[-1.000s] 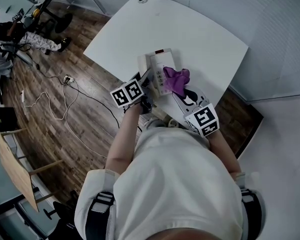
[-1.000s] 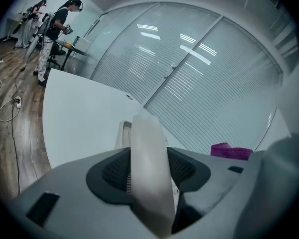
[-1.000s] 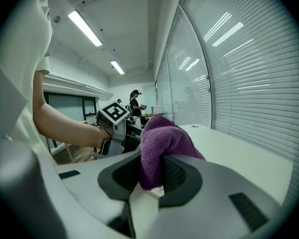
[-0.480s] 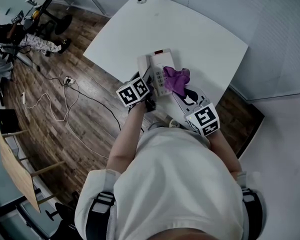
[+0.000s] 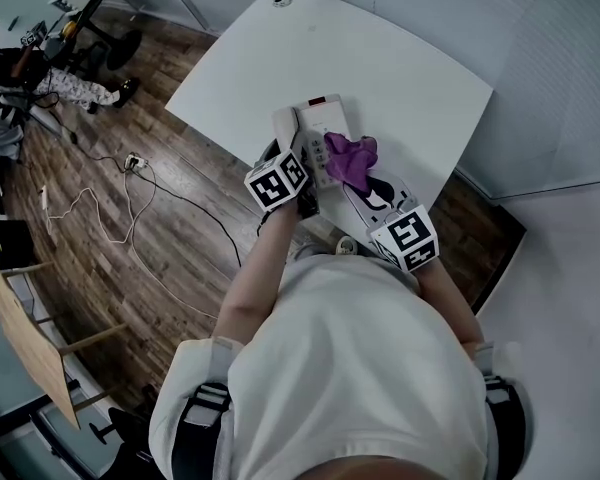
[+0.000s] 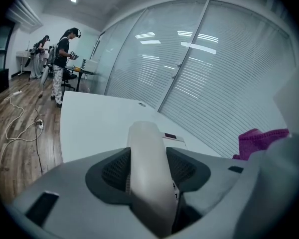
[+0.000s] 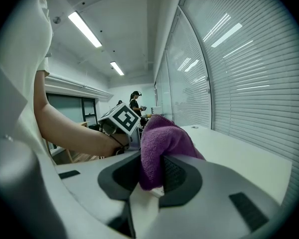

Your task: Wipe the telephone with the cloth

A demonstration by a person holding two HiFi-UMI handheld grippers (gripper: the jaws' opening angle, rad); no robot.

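A white desk telephone (image 5: 325,133) sits on the white table (image 5: 410,58) close to its near edge, its handset (image 5: 285,128) along the left side of the base. My left gripper (image 5: 292,156) is shut on that handset (image 6: 147,158), whose pale body fills the gap between both pads. My right gripper (image 5: 362,180) is shut on a purple cloth (image 5: 352,160), which rests on the phone's right part, over the keypad. In the right gripper view the cloth (image 7: 162,146) bulges up out of the jaws. The left gripper view also shows the cloth (image 6: 259,141) at right.
The table's near edge runs just under both grippers. A round cable grommet (image 5: 285,0) sits at the far end. Cables and a power strip (image 5: 132,158) lie on the wooden floor at left, where other people (image 5: 40,68) stand. Glass walls with blinds close the right side.
My left gripper's marker cube has swung up and to the right, closer to the phone, as the hand turned. The right gripper and the cloth have stayed in place.
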